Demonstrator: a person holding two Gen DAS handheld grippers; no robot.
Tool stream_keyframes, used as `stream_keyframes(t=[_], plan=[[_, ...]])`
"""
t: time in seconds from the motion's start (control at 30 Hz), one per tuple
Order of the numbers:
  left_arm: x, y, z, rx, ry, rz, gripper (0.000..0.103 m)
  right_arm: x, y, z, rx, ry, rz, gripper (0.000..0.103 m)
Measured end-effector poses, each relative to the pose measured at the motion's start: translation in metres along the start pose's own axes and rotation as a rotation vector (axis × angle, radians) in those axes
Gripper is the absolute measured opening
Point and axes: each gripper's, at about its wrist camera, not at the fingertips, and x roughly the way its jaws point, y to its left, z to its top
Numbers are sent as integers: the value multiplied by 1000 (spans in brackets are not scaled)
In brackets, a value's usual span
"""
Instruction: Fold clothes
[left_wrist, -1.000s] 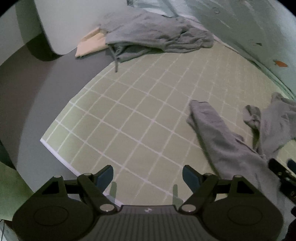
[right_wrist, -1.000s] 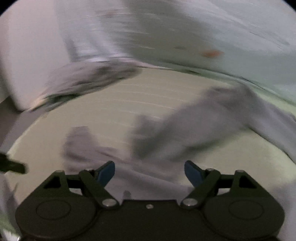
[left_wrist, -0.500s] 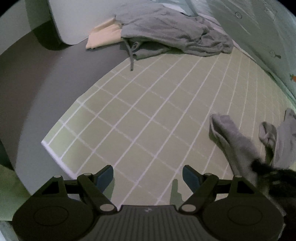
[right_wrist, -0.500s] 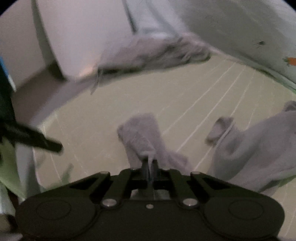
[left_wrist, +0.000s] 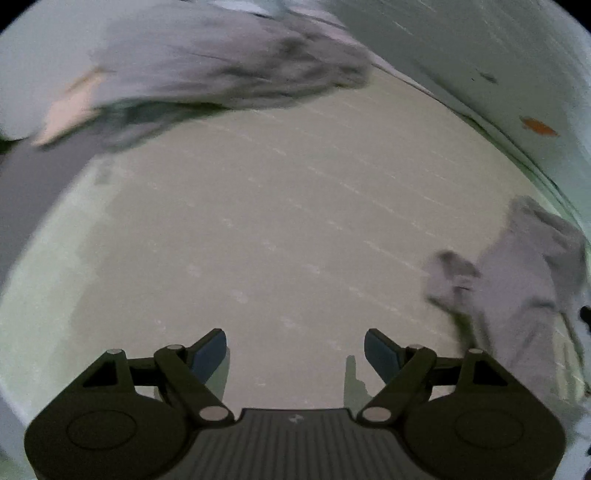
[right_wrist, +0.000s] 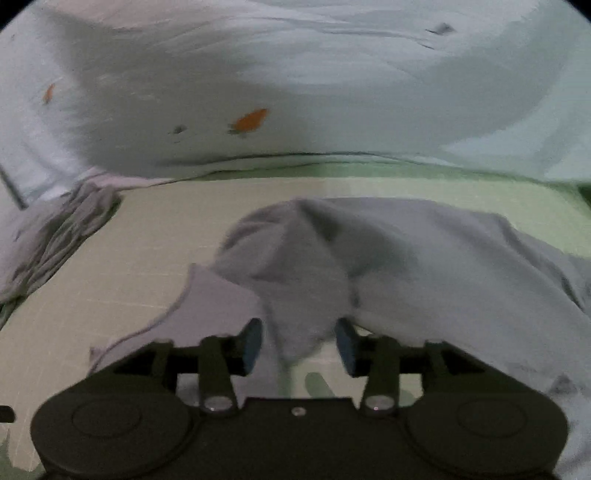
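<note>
Left hand-held gripper (left_wrist: 295, 352) hovers with its blue-padded fingers spread wide and nothing between them, over a bare stretch of the pale green gridded mat (left_wrist: 288, 229). That view is smeared, so fine detail is lost. A heap of grey clothes (left_wrist: 221, 70) lies at the mat's far left edge, well apart from this gripper, and the grey garment (left_wrist: 524, 280) lies off to its right. Right hand-held gripper (right_wrist: 299, 345) is partly open, and a hanging fold of the grey garment (right_wrist: 388, 266) sits between its pads; whether they touch the cloth cannot be told. Behind rises a pale sheet (right_wrist: 295, 85) with orange marks.
</note>
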Motion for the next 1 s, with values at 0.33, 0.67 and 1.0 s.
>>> stream_keyframes(t=[0.33,0.67,1.0], plan=[[23,-71,2,168,62,-159,59,-18,-41,-55,224,98,-101,49],[2,-85,1,243,-4,-182,4,-27,-34,-77,209,126,-134,48],[-84,74,-25,-77,-181,97,4,-53,-6,-96,122,125,-148,49]])
